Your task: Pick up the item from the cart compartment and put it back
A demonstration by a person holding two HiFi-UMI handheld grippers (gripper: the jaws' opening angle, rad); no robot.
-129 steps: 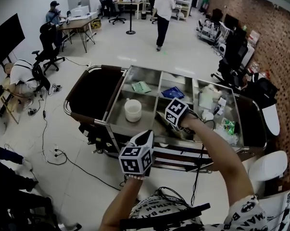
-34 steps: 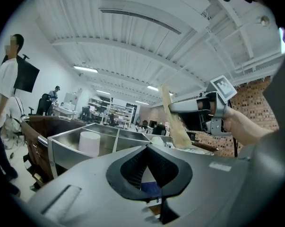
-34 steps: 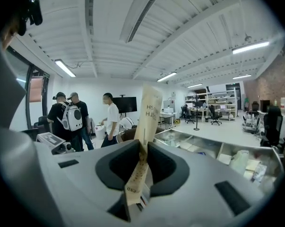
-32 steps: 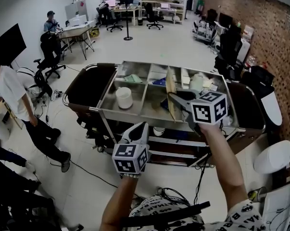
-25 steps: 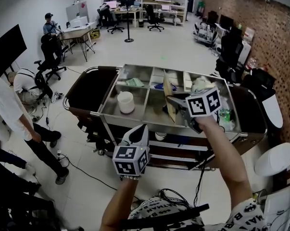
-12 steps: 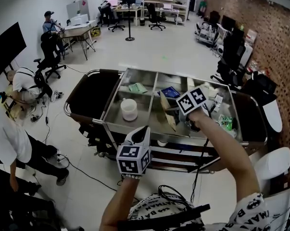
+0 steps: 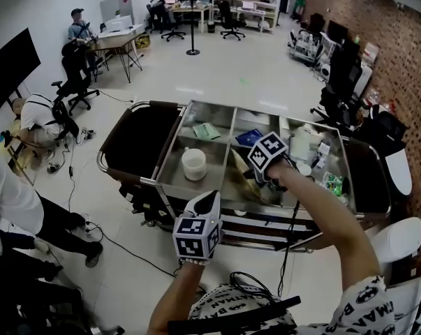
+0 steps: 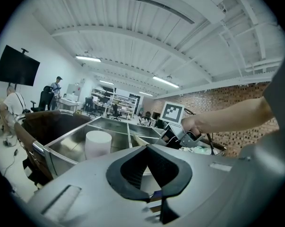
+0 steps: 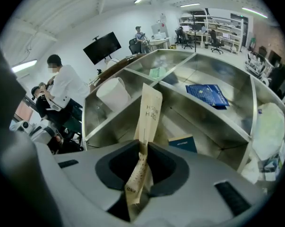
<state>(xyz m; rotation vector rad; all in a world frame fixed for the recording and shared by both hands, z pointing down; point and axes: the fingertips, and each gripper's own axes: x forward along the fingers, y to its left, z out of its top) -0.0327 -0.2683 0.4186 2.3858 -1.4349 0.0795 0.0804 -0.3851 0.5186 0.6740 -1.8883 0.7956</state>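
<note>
Compartments of a steel cart (image 7: 170, 145) are seen from above, and a white cup (image 7: 193, 164) is seen standing in the left one. A tan paper packet (image 9: 149, 112) is held tilted over the middle compartment, pinched at its near end between the jaws of the right gripper (image 9: 143, 148). The left gripper (image 8: 147, 148) is held short of the cart, its jaws pressed together on nothing.

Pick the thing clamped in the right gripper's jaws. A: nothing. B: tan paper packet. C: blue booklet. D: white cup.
B: in the right gripper view the right gripper has its jaws closed on the tan paper packet, while the white cup and the blue booklet lie loose in compartments of the cart.
</note>
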